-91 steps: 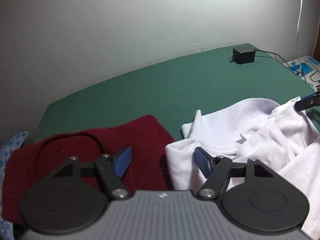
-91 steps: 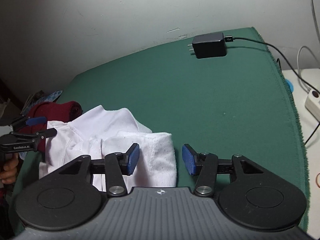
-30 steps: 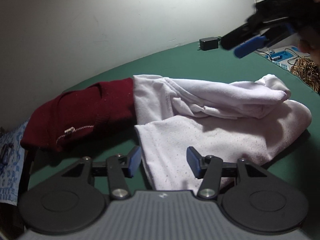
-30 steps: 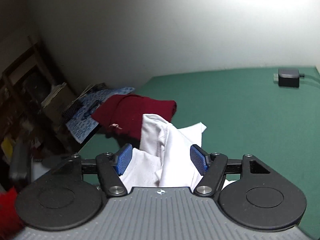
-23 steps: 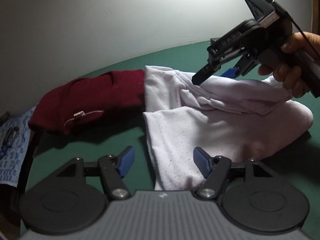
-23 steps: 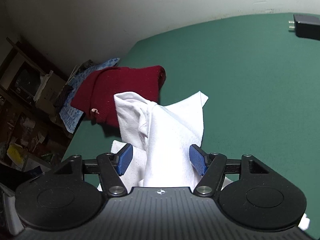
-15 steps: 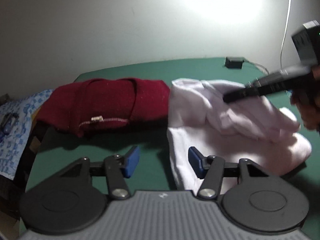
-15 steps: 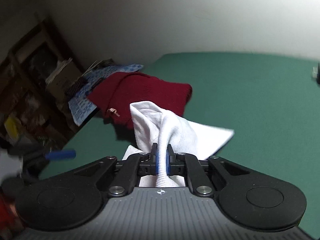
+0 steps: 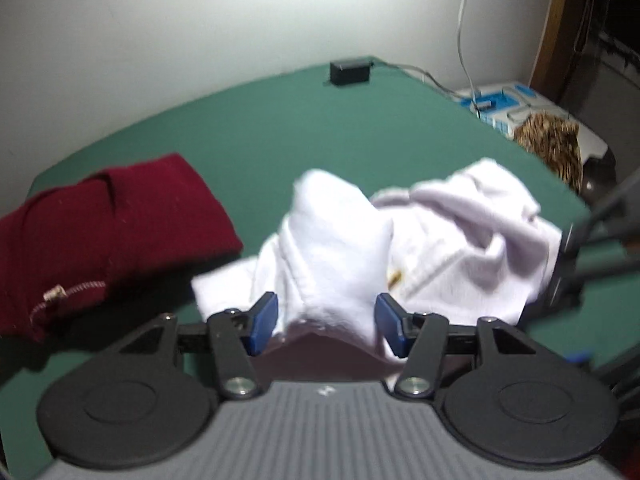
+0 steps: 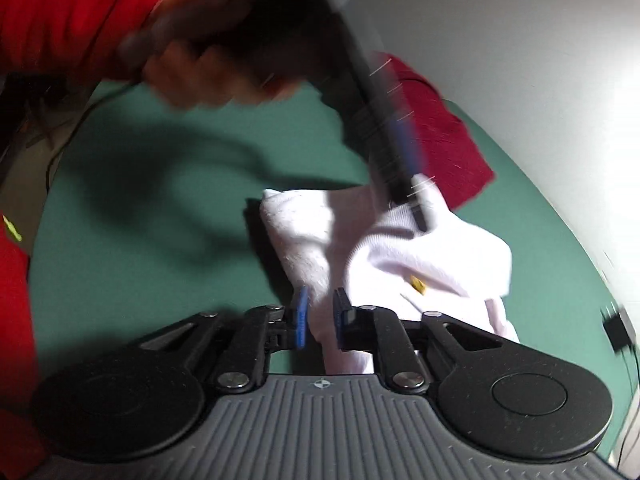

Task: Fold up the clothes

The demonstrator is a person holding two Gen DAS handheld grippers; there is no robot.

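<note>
- left tongs [image 9: 326, 322]: blue pads [image 9: 264, 322] spread about halfway apart, straddling a raised fold of the white garment [image 9: 400, 248]; cloth lies between the pads with a gap on either side, so not clamped, released.
- right tongs [image 10: 320, 318]: blue pads [image 10: 301, 316] drawn close together, just lately easing a little wider, a narrow fold of the white garment [image 10: 400, 256] between them; cloth fills the gap and looks pinched, though blur hides how firmly.
- seen from the right wrist: left tongs [image 10: 400, 160] slanting down from above, tip resting on the top of the white heap; held by a hand [image 10: 208, 76] in a red sleeve [image 10: 68, 16], heavily blurred.
- seen from the left wrist: dark bars of the right tongs entering at the right edge, touching the right end of the white heap.
- white garment: one, crumpled in a loose heap near the middle of the green tabletop [image 9: 280, 120], a small yellow tag [image 10: 418, 283] showing on it.
- dark red garment [image 9: 100, 216]: one, folded flat on the tabletop to the left of the white one, just beside it, a small label on a string at its near edge.
- black charger [image 9: 350, 71]: one, at the far edge of the tabletop by the wall, cable leading off to the right.
- tongs: two; hands seen: one.
</note>
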